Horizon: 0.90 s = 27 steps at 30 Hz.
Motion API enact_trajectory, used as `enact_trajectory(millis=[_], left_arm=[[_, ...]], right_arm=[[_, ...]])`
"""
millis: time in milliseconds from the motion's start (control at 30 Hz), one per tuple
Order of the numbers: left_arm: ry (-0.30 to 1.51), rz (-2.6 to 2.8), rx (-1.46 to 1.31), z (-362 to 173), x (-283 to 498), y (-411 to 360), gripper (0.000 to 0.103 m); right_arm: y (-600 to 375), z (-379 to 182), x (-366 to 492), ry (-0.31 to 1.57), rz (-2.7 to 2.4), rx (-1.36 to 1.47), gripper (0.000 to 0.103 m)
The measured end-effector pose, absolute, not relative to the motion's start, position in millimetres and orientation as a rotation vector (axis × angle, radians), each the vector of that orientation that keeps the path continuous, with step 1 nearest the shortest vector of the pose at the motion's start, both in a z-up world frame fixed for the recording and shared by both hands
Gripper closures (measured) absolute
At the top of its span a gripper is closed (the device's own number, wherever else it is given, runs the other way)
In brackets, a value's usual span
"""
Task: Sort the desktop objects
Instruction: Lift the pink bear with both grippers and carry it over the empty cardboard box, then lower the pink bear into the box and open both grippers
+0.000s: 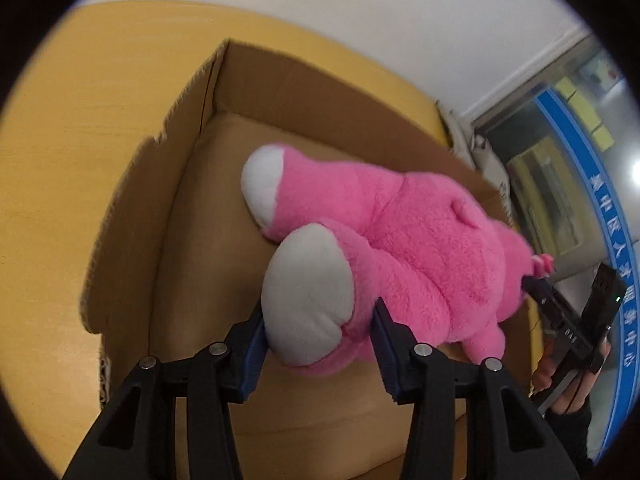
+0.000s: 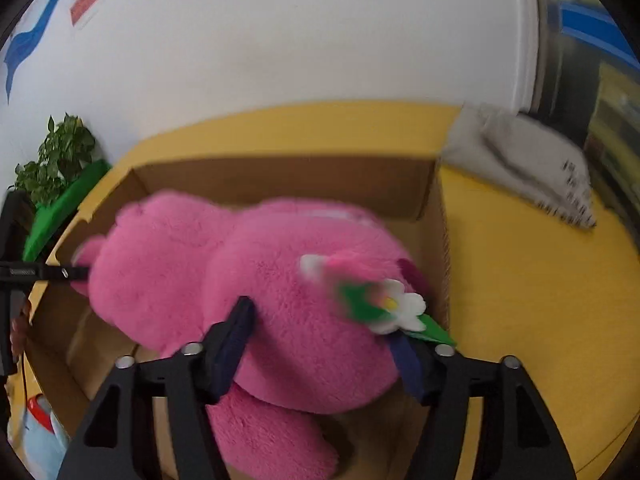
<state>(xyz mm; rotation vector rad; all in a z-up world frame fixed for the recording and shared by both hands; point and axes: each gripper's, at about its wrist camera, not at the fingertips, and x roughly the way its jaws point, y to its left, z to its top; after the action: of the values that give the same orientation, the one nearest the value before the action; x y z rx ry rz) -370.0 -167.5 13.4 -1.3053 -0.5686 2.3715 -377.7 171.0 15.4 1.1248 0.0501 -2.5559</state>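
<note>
Pink plush bear (image 1: 400,240) lies across the cardboard box (image 1: 256,80), over its floor. L gripper (image 1: 318,320) pinches one white-soled foot; R gripper (image 2: 320,332) clamps the head by the flower (image 2: 396,308). Judged: keep both ends level, limbs inside box walls. Only R view shows plant (image 2: 56,156), grey bag (image 2: 528,168) at desk (image 2: 540,280) back edge.
</note>
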Motion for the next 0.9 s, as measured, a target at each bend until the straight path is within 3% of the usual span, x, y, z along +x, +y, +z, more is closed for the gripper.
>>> enact_trajectory(millis=[200, 300, 467, 600, 700, 833, 900], left_arm=[[-0.528, 2.361, -1.567, -27.6, -417.0, -161.8, 0.057], [-0.525, 2.379, -1.618, -30.1, -426.8, -156.2, 0.055], [-0.520, 2.410, -1.705, -34.2, -443.1, -146.9, 0.055], [-0.514, 2.457, -1.733, -37.9, -455.6, -143.8, 0.055], [-0.503, 2.447, -1.748, -41.7, -455.0, -142.7, 0.055], [-0.468, 2.417, -1.784, -46.1, -446.6, -141.4, 0.055], [-0.430, 2.392, -1.811, -48.3, -437.0, -137.1, 0.057]], right_arm=[[148.3, -3.8, -390.7, 0.177, -2.469, 1.295, 0.004], [140.4, -11.6, -391.3, 0.243, -2.478, 1.308, 0.004], [146.2, -5.7, -404.7, 0.114, -2.577, 1.212, 0.021], [136.6, -2.5, -419.5, 0.112, -2.597, 1.169, 0.022], [128.1, -18.2, -439.4, 0.146, -2.500, 1.319, 0.000], [116.0, -20.9, -436.7, 0.300, -2.457, 1.360, 0.000], [123.0, -21.4, -429.2, 0.282, -2.424, 1.379, 0.000]])
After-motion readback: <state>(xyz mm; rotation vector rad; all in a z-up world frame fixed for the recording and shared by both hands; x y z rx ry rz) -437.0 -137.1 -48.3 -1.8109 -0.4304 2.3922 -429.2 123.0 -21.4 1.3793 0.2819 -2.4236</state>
